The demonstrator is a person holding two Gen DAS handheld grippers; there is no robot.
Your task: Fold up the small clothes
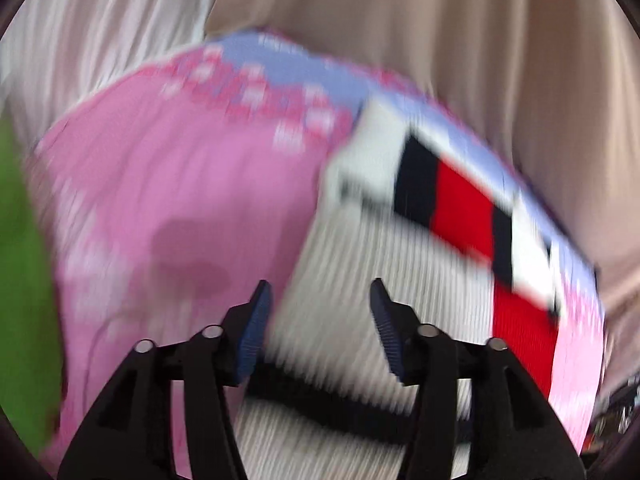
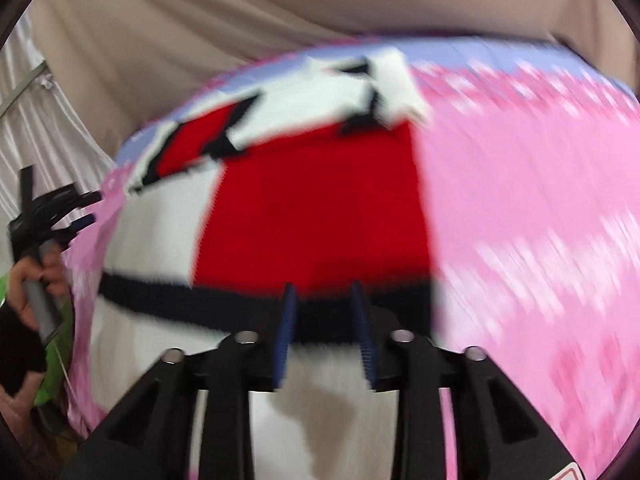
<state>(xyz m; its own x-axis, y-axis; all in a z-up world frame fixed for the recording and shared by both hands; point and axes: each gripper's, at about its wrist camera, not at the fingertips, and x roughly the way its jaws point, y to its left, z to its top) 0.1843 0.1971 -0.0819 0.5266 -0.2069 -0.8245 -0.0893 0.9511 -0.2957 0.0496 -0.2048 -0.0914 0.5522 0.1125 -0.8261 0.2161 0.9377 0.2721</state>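
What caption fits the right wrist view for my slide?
Open right gripper above a red, white and black garment lying on a pink cloth.

We count one knitted garment (image 2: 304, 208) in white, red and black blocks, lying on one pink cloth-covered surface (image 2: 520, 208) with a pale blue border. We see two tools: the left tool (image 1: 320, 300) and the right tool (image 2: 324, 304), each with two blue ribbed fingers (image 1: 256, 320). We count one gloved hand (image 2: 24, 308) and one green fabric patch (image 1: 20, 280).
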